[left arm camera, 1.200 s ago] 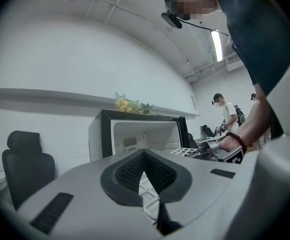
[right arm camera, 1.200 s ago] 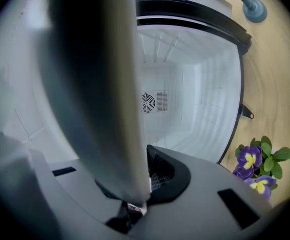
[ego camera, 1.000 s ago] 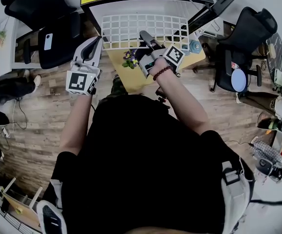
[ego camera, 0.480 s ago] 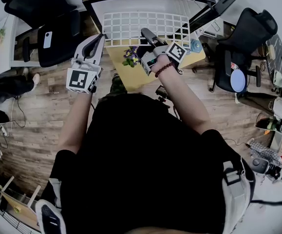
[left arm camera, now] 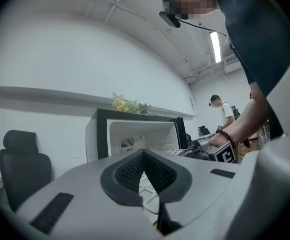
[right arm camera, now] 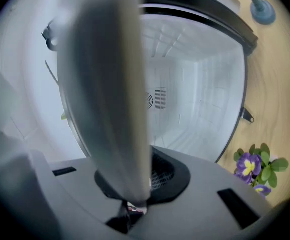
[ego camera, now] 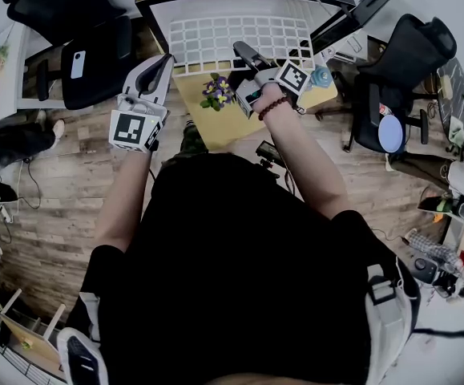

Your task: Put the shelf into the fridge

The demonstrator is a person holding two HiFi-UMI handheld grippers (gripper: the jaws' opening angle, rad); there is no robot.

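The fridge (ego camera: pixel 240 6) stands open at twelve o'clock in the head view. Its door (ego camera: pixel 352 10) is swung out toward one o'clock, so the white cavity faces the person squarely. Below it a wooden table (ego camera: pixel 223 127) runs back toward six o'clock.

The white wire shelf (ego camera: pixel 215 38) lies level across the fridge mouth. Its far part is over the threshold and its near edge is out above the table, so I judge it partway in. It is gripped at two places along that near edge, probably to keep it flat and square so that it slides in without tipping.

The left gripper (ego camera: pixel 164 61) sits at the shelf's seven o'clock corner. Its jaws are closed, with white grid wires showing in the gap under the pads, so it is clamped on the shelf. The right gripper (ego camera: pixel 242 50) is at the shelf's six o'clock edge, rolled onto its side and looking straight into the cavity. Its jaws are drawn together too. The wire between them is hard to make out, but I judge that it pinches the shelf.

Both forearms reach toward twelve o'clock. The left one is nearly straight. The right one angles in from four o'clock, with the wrist turned and a bead bracelet (ego camera: pixel 270 107) showing. Small purple flowers (ego camera: pixel 215 93) stand on the table between the two grippers, close under the shelf's near edge.
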